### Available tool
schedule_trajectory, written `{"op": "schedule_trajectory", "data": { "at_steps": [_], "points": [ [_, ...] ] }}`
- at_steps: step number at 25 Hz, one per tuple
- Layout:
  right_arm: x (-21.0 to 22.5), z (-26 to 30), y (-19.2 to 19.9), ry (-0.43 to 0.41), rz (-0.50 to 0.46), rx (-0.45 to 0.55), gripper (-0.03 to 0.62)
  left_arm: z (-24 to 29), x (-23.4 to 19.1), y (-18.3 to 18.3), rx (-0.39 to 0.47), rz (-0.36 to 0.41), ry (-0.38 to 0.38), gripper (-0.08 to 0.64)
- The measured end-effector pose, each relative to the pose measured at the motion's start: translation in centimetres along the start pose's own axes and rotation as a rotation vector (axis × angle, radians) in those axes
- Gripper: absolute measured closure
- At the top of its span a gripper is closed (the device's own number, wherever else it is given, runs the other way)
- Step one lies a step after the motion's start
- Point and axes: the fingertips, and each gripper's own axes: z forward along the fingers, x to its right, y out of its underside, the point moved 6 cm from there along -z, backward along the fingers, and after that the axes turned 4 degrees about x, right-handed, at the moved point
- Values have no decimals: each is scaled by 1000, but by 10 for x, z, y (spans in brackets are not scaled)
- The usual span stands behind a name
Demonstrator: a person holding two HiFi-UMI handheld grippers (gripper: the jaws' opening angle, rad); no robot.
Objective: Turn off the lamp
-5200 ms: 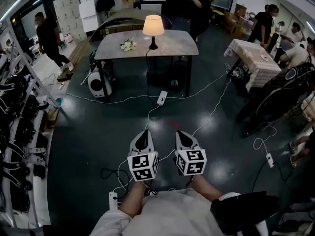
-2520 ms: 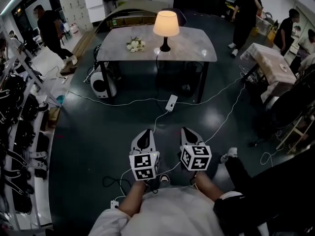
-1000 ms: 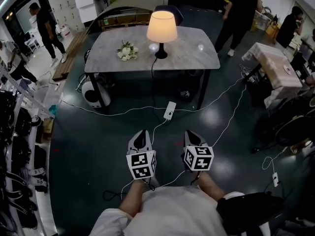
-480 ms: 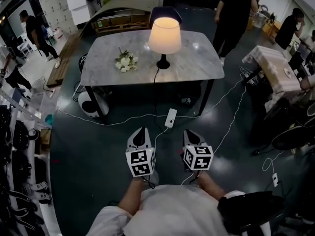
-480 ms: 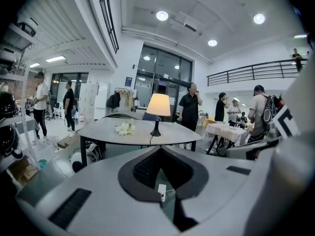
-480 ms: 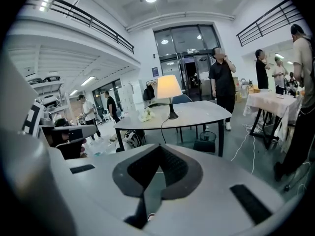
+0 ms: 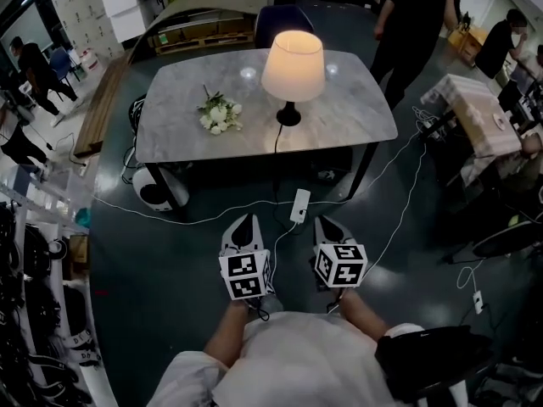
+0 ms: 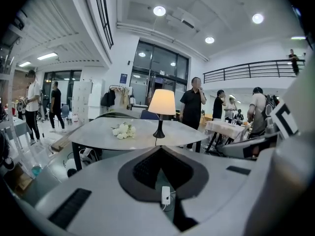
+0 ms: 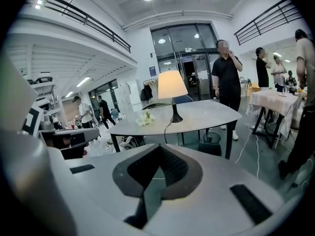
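Note:
A lit table lamp (image 7: 293, 66) with a cream shade and black base stands on the grey table (image 7: 195, 147); its black cord runs over the near edge to a white power strip (image 7: 299, 205) on the floor. My left gripper (image 7: 243, 223) and right gripper (image 7: 326, 225) are held side by side over the floor, short of the table, both shut and empty. The lamp (image 8: 162, 103) shows straight ahead above the left gripper (image 8: 160, 149) in the left gripper view. In the right gripper view the lamp (image 9: 172, 85) glows beyond the right gripper (image 9: 158, 148).
A bunch of white flowers (image 7: 217, 114) lies left of the lamp. A white round machine (image 7: 153, 188) sits under the table's left end. White cables cross the floor. A person in black (image 7: 414, 13) stands behind the table. A cloth-covered table (image 7: 475, 113) is at the right, racks at the left.
The table and lamp have come nearer and larger in the head view. Both grippers have travelled forward toward them, still shut and side by side.

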Motion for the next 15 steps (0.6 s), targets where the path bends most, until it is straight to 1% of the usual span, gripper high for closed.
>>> {"op": "schedule_trajectory", "data": {
  "at_steps": [9, 15],
  "points": [
    [-10, 27, -7, 72, -11, -37, 594, 40, -38, 7, -32, -33, 45, 561],
    [2, 34, -2, 122, 18, -64, 594, 58, -49, 19, -67, -63, 64, 561]
  ]
}}
